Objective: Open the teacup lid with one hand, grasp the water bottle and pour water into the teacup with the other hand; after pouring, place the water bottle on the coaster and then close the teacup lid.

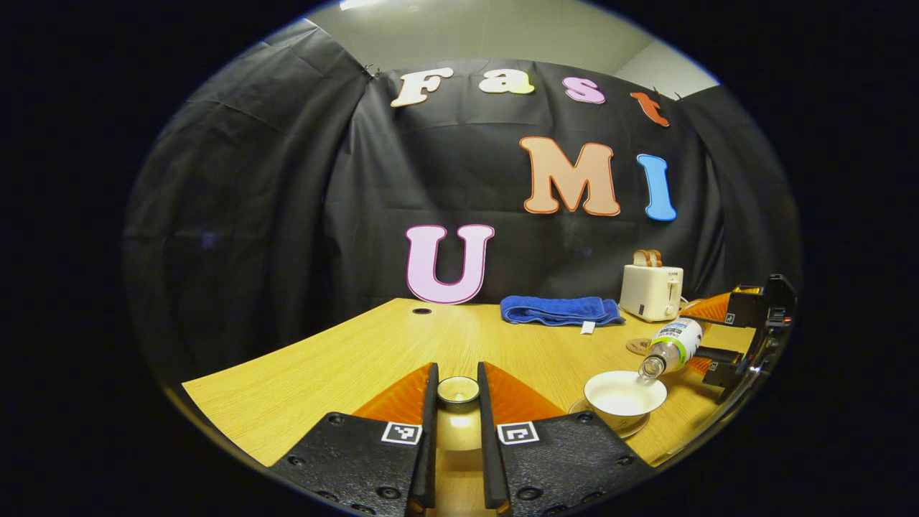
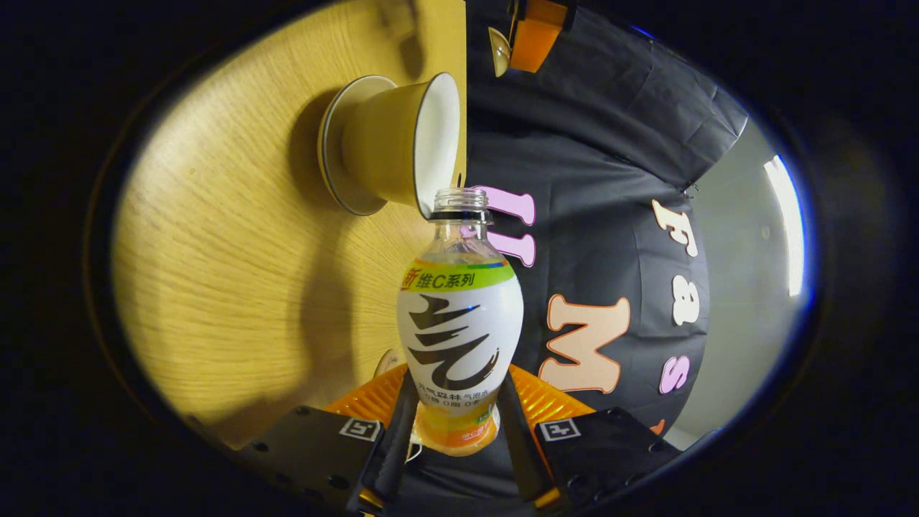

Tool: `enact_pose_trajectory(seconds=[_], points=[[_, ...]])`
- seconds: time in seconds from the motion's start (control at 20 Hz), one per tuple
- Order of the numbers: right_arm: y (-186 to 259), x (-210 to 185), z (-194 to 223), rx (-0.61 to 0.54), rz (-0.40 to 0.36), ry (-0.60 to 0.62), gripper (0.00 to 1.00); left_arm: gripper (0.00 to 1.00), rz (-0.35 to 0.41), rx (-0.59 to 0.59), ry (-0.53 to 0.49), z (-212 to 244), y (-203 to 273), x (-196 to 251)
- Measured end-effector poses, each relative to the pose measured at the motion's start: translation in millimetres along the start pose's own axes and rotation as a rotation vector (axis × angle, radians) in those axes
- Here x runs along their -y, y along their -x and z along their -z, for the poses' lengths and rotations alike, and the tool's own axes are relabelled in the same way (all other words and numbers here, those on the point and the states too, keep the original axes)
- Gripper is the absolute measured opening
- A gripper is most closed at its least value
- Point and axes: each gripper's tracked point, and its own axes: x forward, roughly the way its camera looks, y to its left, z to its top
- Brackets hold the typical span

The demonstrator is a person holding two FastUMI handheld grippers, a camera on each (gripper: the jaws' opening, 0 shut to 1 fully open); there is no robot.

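Left gripper fingers pinch the lid aloft; beyond their right, right gripper fingers clamp the light, slippery water bottle at its base, mouth tipped touching the fragile open teacup on the bench.

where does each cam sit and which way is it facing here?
Left gripper view: rides the left gripper, level, facing the wall across the table; its fingers clamp the lid; right gripper at far right.
Right gripper view: rides the right gripper, rolled sideways, facing along the water bottle it grips toward the teacup.
Shared: bottle mouth at the cup rim, saucer, table.
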Motion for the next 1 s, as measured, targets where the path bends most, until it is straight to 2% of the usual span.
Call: enact_pose_trajectory(seconds=[1.0], points=[[-12,24,-13,0.08,0.008,0.258,0.64,0.24,-0.004,-0.001,0.028,1,2,-7]])
